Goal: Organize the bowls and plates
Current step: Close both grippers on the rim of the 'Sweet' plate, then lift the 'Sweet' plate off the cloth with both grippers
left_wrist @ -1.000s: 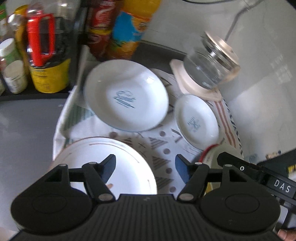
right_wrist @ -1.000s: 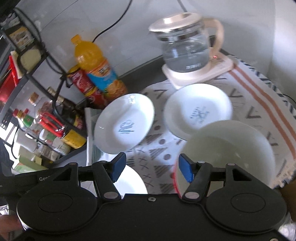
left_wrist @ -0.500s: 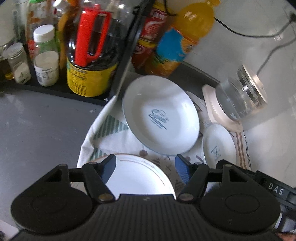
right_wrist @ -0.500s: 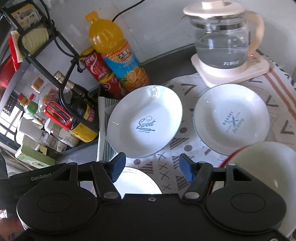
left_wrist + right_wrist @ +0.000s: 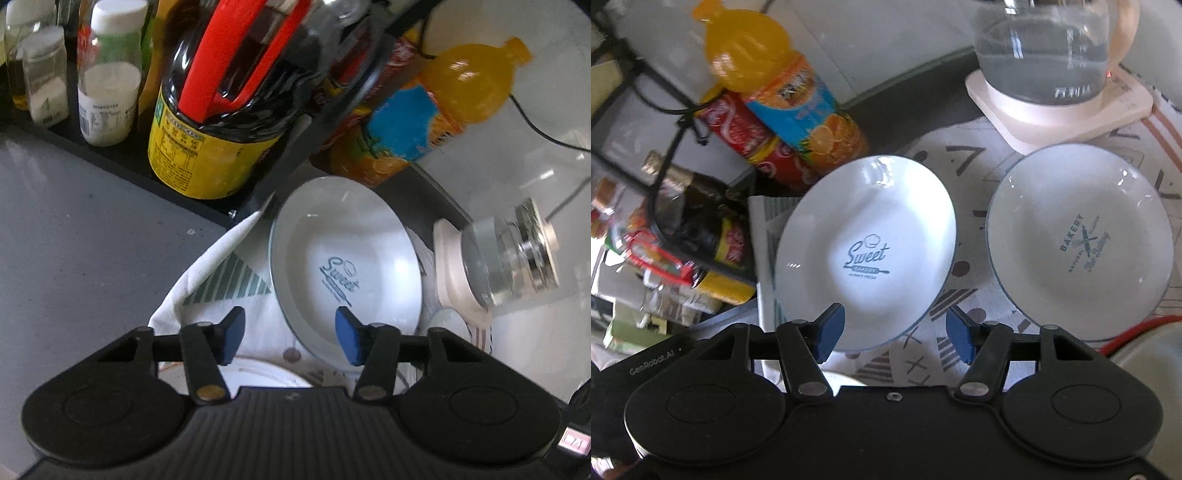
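A white plate printed "Sweet" lies on a patterned cloth. My left gripper hovers at its near-left rim with the jaws closing. One blue pad is over the cloth and the other over the plate's inside, and neither presses. My right gripper stands open at the same plate's near edge, its jaws closing a little with nothing pinched. A "Bakery" plate sits to the right. A gold-lined plate and a red-rimmed bowl lie close under the grippers.
A glass kettle on a cream base stands behind the plates. An orange drink bottle, red cans and a dark bottle with a red handle on a black rack crowd the left. Grey counter lies left of the cloth.
Both grippers have dropped and moved forward toward the "Sweet" plate, which now fills more of each view. The left gripper rolled and its jaws narrowed.
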`<state>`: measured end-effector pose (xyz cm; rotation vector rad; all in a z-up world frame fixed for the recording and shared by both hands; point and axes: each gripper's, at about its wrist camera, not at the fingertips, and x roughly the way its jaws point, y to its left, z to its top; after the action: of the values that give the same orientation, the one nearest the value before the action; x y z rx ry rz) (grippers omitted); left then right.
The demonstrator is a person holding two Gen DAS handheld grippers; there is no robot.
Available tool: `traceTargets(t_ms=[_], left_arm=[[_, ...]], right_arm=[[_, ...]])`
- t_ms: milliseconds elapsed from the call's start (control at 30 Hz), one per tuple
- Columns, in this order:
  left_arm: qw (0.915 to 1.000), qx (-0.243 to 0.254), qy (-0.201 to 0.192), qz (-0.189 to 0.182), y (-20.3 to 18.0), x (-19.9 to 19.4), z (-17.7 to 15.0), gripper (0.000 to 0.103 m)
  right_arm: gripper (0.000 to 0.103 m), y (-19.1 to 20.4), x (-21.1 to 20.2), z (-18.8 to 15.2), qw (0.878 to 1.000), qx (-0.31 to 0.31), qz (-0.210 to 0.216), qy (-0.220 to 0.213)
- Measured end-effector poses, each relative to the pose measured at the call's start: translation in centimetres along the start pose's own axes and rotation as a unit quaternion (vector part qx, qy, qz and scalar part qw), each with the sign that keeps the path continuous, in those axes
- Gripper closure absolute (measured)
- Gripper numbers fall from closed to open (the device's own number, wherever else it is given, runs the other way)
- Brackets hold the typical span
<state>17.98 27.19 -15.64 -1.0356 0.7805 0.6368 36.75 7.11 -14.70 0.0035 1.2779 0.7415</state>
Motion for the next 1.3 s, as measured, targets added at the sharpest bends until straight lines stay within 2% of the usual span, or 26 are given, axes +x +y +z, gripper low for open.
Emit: traceTargets(t_ms=[167,367,700,733,833,1033,1300], left_arm=[[0.9996,-0.027,0.009,-0.005,0.6,2.5,0.7,0.068],[0.9994,-0.031,0.015,-0.003,0.8,4.5,1.0,0.078],[0.9994,-0.027,0.020,0.003,1.2,6.9,1.1,0.087],[0.9994,-0.028,0.021,0.003,1.3,7.2,1.0,0.088],[0.9992,-0.029,0.023,-0.014,1.3,7.7,1.1,0.096],[0.9998,0.003,0.003,-0.018,0.5,6.1,1.2,0.095],[0.9994,0.020,0.006,-0.026,0.9,3.1,0.4,0.094]], right_arm=[[0.052,-0.7,2.4,0.5,0.999,0.029,-0.017,0.014],[0.060,-1.0,4.7,0.6,0.998,0.050,-0.033,0.025],[0.076,-1.6,7.1,0.7,0.996,0.072,-0.053,0.025],[0.081,-1.8,7.4,0.6,0.995,0.077,-0.053,0.026],[0.083,-2.0,7.3,0.5,0.995,0.077,-0.056,0.016],[0.091,-1.4,5.3,-0.1,0.998,0.045,-0.036,-0.019],[0.090,-1.2,2.9,-2.1,0.999,0.032,-0.027,-0.033]])
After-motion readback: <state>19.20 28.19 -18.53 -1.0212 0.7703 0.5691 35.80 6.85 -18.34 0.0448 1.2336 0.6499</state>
